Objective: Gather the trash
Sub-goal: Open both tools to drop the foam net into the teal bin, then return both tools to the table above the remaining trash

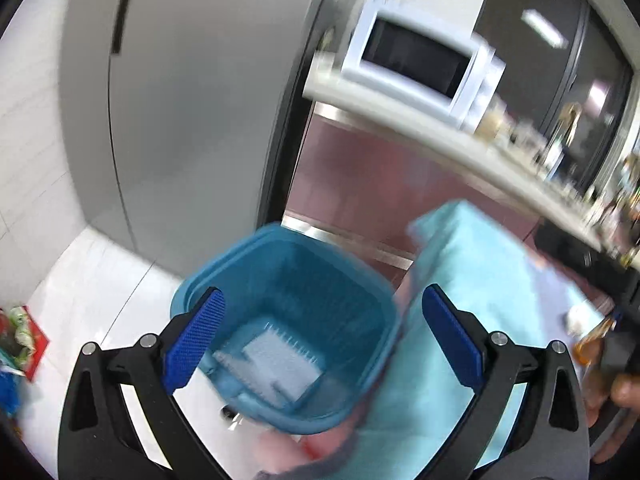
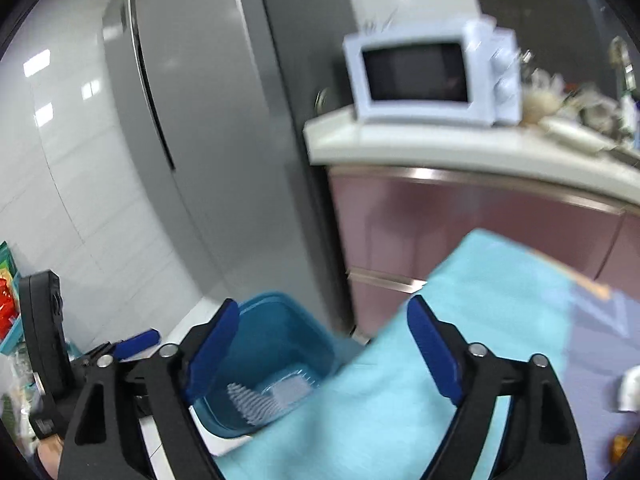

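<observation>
Blue pads of the left gripper (image 1: 322,340) stand wide apart at the bottom of the frame, holding nothing. Right between them sits the blue bin (image 1: 286,330), with white trash (image 1: 280,372) at its bottom. It is closer to this hand. For the empty, spread-wide right gripper (image 2: 320,354), the bin (image 2: 276,360) lies lower left.

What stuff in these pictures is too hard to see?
- What the grey and white pieces in the blue bin are: left view, blurred.
- The small things on the counter right of the microwave: right view, blurred and tiny.
- The colourful packets: left view, cut off by the edge.
- The orange thing on the light blue cloth: left view, partly behind the gripper.
</observation>
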Demonstrator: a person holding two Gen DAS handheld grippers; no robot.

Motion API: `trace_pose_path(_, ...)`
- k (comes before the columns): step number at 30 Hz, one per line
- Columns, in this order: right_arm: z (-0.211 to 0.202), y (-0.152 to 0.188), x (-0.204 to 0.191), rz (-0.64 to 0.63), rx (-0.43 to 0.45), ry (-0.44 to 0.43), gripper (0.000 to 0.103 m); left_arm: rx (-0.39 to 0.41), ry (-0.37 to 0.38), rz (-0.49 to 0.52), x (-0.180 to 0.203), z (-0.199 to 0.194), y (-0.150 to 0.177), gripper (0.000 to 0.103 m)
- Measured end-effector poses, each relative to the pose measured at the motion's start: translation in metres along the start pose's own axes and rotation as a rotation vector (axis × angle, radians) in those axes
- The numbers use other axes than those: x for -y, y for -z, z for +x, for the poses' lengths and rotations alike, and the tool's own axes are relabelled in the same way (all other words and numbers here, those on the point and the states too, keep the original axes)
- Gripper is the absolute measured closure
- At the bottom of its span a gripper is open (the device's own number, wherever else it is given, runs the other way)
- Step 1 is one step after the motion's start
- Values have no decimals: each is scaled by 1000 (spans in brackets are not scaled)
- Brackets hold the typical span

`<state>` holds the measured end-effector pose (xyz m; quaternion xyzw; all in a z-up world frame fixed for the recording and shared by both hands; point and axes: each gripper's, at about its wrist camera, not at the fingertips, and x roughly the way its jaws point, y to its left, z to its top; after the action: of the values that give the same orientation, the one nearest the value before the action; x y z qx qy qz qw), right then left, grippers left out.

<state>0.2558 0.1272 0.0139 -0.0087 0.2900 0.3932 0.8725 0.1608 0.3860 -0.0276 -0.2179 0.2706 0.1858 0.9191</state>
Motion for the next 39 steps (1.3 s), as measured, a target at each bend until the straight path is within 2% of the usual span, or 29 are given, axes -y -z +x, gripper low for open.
trace_pose_path(4,-67,15,17,-24,122,87,8,142,29,31,28,-47,1,6)
trace_pose_path(6,-97,26,23,-34,172,122,7,219,55,48,46,-74,4,6)
trace_pose_path(10,-163,58,39,-62,269,267,7,362,104,100,91,-124,20,6)
trace_pose_path(15,-220,102,56,-74,336,448,7,468,164,210,155,-170,57,6)
trace_pose_path(18,-255,128,61,-82,390,571,7,493,245,264,188,-187,80,6)
trace_pose_path(24,-302,163,72,-80,434,729,7,526,326,336,237,-219,134,6)
trace_pose_path(27,-313,170,72,-58,443,750,7,533,379,369,256,-236,165,6)
trace_pose_path(32,-332,191,71,-30,455,785,7,553,420,403,267,-261,208,6)
trace_pose_path(35,-333,198,70,-16,440,800,7,535,451,414,274,-270,231,6)
trace_pose_path(39,-336,211,75,9,405,821,7,482,481,440,282,-263,243,6)
